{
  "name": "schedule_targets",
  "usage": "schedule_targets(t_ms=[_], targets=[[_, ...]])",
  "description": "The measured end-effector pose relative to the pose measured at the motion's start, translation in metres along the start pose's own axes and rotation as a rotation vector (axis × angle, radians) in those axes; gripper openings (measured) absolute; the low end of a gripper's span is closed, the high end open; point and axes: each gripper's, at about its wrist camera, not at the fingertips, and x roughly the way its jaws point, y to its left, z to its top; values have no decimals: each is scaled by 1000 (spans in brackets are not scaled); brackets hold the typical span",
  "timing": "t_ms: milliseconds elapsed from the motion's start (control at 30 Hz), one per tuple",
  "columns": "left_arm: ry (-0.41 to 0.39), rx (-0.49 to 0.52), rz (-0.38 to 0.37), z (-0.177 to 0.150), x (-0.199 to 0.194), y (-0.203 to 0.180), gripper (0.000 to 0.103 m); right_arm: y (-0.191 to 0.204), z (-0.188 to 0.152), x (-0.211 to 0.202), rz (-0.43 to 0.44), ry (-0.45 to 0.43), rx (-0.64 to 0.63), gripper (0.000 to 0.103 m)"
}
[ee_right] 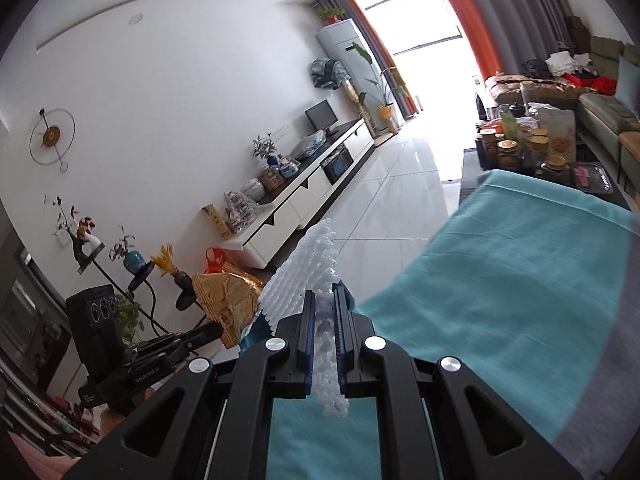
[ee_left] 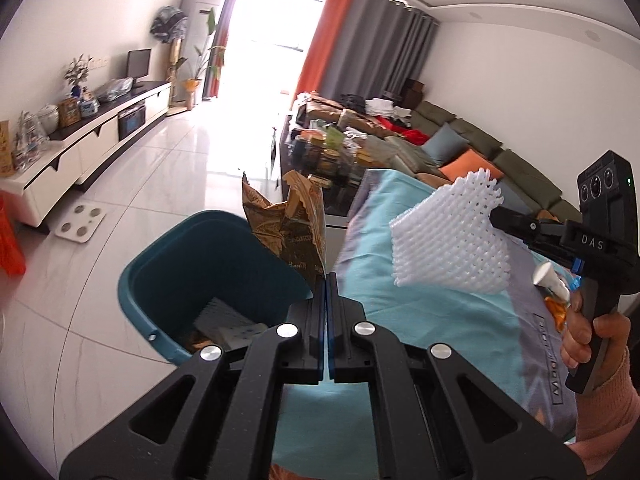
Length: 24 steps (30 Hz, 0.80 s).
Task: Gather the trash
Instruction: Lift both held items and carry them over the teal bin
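Note:
My left gripper (ee_left: 326, 280) is shut on a crumpled golden-brown snack bag (ee_left: 286, 224) and holds it above the near rim of a teal trash bin (ee_left: 168, 264) on the floor. The bin holds some trash, including a grey ridged piece (ee_left: 224, 316). My right gripper (ee_right: 323, 296) is shut on a white foam fruit net (ee_right: 304, 268), held above the teal cloth (ee_right: 500, 280). In the left wrist view the net (ee_left: 448, 240) hangs in the right gripper (ee_left: 496, 214) at the right. In the right wrist view the snack bag (ee_right: 228, 300) shows at the left in the left gripper (ee_right: 218, 330).
The table is covered with a teal and grey cloth (ee_left: 420, 312). More trash lies on it near the right hand: a white tube (ee_left: 552, 280) and an orange wrapper (ee_left: 556, 312). A cluttered coffee table (ee_left: 328, 148), a sofa (ee_left: 480, 144), a TV cabinet (ee_left: 92, 136) and a floor scale (ee_left: 80, 224) surround the tiled floor.

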Motion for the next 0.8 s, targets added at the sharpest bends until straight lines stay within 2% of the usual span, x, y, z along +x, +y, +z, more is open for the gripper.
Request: schedule_targets(t_ms=[433, 800], targets=[[55, -67, 63, -4, 22, 51, 1, 31, 10, 79, 0, 97, -47, 8], [141, -113, 107, -10, 63, 75, 1, 48, 8, 137, -34, 187, -64, 8]])
